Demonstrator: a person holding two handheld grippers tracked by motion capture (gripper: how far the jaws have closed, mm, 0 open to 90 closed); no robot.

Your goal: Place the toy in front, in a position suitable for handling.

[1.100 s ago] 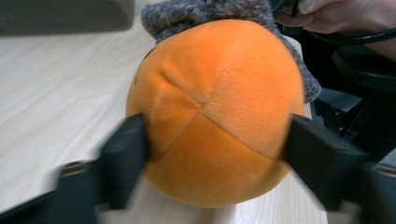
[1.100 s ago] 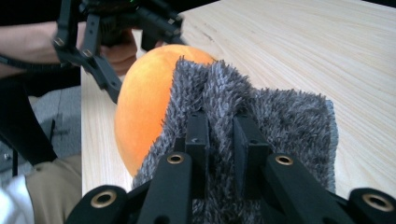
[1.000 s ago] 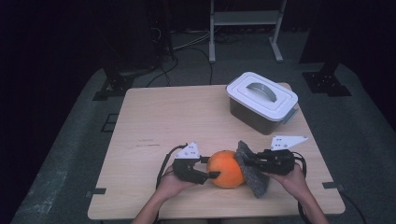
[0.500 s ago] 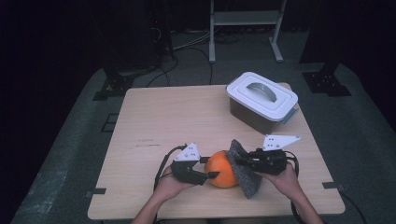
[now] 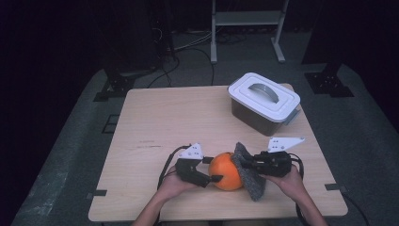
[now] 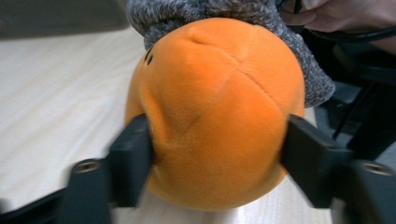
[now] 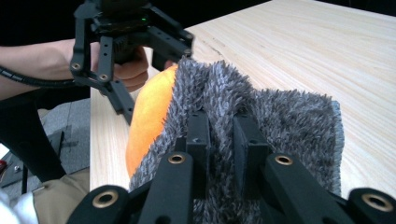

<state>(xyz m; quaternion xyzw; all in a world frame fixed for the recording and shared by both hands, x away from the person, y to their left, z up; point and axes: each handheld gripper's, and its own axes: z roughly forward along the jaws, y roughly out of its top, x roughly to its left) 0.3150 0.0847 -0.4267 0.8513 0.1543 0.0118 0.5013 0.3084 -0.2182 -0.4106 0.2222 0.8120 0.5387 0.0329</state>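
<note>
A soft orange ball (image 5: 227, 170) sits on the wooden bench (image 5: 188, 117), near the edge closest to the person. A fuzzy grey cloth (image 5: 248, 172) leans against the ball's right side, touching it. Far behind the ball, to the right, stands a grey box with a white lid (image 5: 263, 101). Nothing lies between the ball and the box.

The left gripper (image 5: 212, 169) comes in from the ball's left, held low by the left hand (image 5: 173, 184). One black jaw sits on each side of the ball, right against its fur. The jaws have just been opening, and whether they press on the ball now is hard to tell.

The right gripper (image 5: 241, 162) comes in from the ball's right, level with the bench, in the right hand (image 5: 289, 181). It is clenched tight on a fold of the cloth.
</note>
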